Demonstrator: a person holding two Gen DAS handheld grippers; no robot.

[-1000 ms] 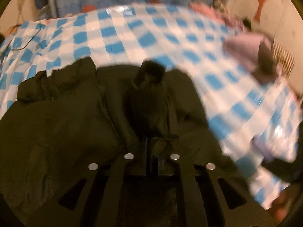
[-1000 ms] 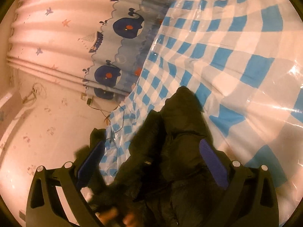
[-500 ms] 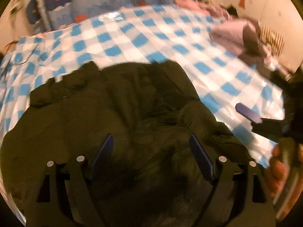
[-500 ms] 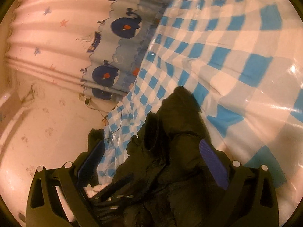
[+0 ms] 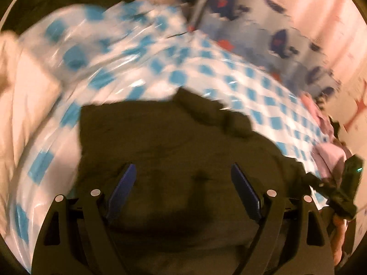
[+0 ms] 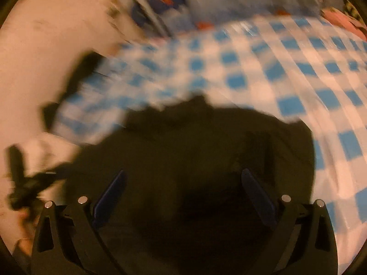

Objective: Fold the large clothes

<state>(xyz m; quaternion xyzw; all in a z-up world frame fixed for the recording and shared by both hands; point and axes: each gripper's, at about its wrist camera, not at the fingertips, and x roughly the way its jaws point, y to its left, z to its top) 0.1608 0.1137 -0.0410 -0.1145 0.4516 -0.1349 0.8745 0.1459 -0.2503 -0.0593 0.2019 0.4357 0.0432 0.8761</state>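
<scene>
A large black garment (image 5: pixel 174 142) lies bunched on a blue-and-white checked sheet (image 5: pixel 142 73). My left gripper (image 5: pixel 182 171) is open and empty, its blue-padded fingers spread above the garment. My right gripper (image 6: pixel 182 178) is also open and empty above the same garment (image 6: pixel 206 151). The right gripper's body shows at the right edge of the left wrist view (image 5: pixel 344 190); the left one shows blurred at the left of the right wrist view (image 6: pixel 25 183). Both views are motion-blurred.
A pink and lilac clothes pile (image 5: pixel 325 151) lies at the sheet's far right. A whale-print curtain (image 5: pixel 263 32) hangs behind the sheet. A cream cloth (image 5: pixel 27 96) lies to the left. A pink item (image 6: pixel 339 20) sits at the sheet's far corner.
My left gripper let go of the black garment and opened a second ago. Both grippers have since swung round and now hover over the flattened garment.
</scene>
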